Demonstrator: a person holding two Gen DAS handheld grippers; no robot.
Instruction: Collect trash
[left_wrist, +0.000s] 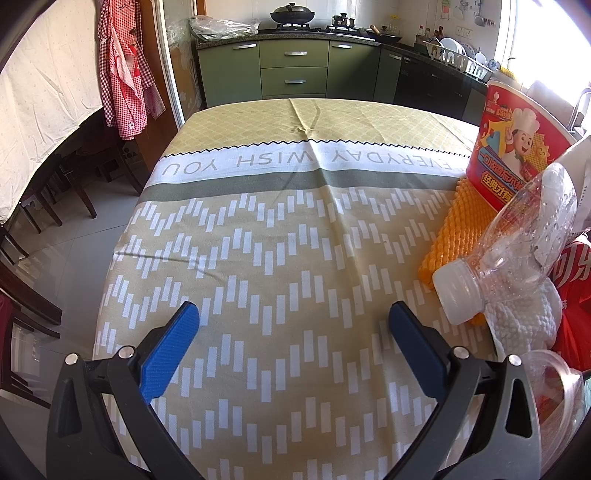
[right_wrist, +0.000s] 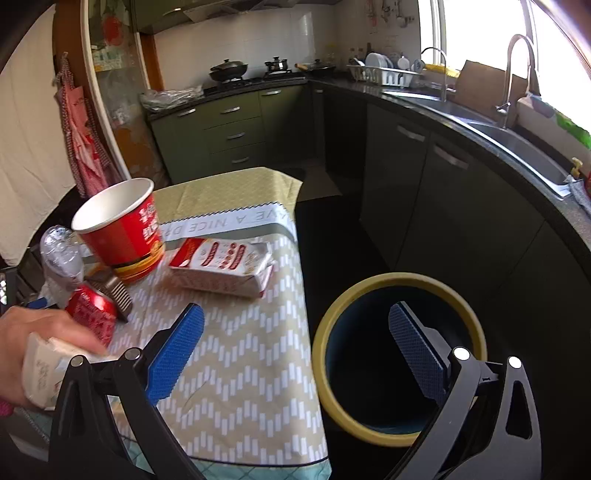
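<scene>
With both the left gripper (left_wrist: 293, 317) and right gripper (right_wrist: 295, 321) spread apart and empty, we judge the light, slippery bottle (left_wrist: 517, 251) at right best pinched by its stiff neck.

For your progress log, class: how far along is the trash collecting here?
Nothing looks collected yet: the bin beside the table shows a dark inside with no trash visible. Both the left gripper and the right gripper are open and empty. Left on the table: paper cup, plastic bottle, soda can, carton.
</scene>
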